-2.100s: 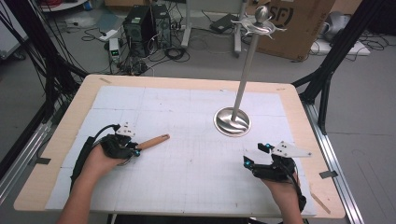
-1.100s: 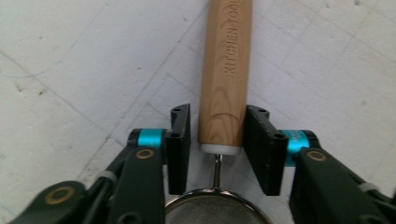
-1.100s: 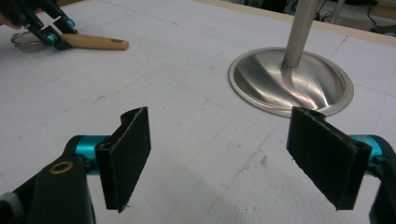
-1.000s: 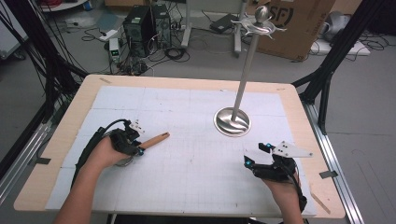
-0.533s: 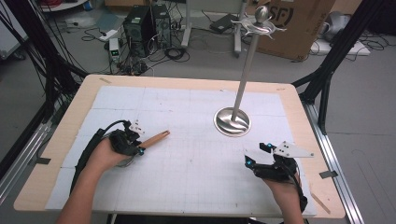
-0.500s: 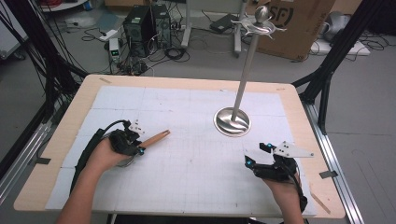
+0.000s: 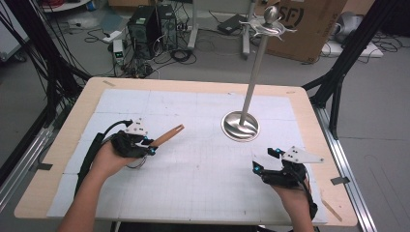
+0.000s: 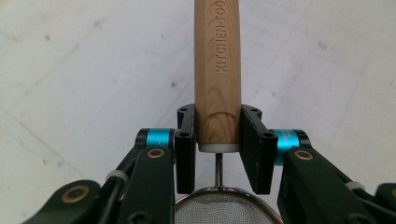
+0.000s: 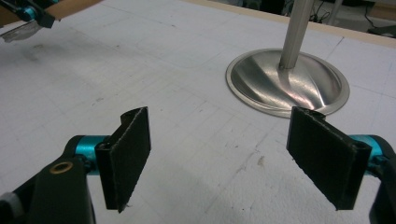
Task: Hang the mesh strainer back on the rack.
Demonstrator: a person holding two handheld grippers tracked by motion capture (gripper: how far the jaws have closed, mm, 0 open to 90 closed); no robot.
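Left tongs (image 8: 218, 140) over white gridded mat (image 7: 203, 183).

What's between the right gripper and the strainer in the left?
Bare white gridded mat lies between the right gripper and the wooden-handled strainer, seen in the high view.
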